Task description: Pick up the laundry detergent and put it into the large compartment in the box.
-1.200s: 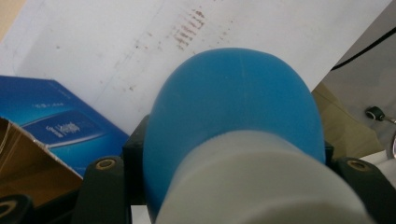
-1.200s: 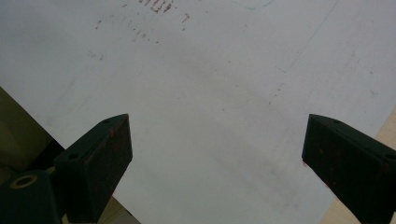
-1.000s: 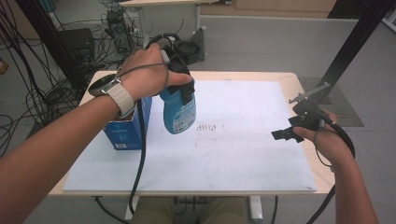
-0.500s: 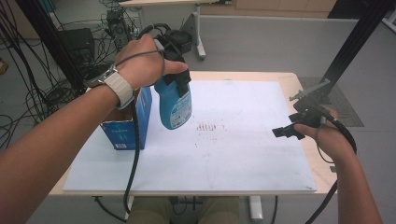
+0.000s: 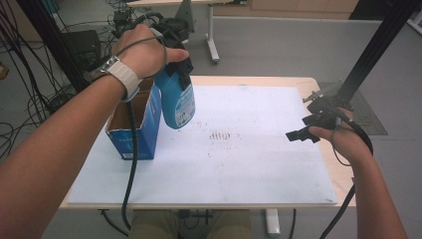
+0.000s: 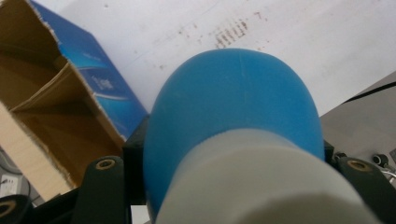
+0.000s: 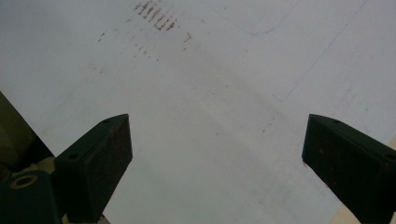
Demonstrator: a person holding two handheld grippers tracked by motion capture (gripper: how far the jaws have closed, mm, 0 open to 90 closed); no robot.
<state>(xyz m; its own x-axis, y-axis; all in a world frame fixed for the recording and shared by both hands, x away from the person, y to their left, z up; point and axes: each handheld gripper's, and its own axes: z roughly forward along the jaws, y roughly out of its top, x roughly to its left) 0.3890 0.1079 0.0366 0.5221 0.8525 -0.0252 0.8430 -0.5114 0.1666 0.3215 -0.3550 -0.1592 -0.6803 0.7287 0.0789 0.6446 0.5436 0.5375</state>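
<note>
I keep the left tongs point(image 5: 180, 69) clamped on the blue bottle point(image 5: 176, 102), lifted at the box's point(image 5: 130, 134) three o'clock to clear its rim; right tongs point(image 7: 215, 154) gape, idle.

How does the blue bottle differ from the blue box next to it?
The bottle hangs in the air, held in the left gripper; the box stands on the white table. The bottle is rounded and smooth plastic; the box is square-cornered cardboard, open at the top. Both are blue.
</note>
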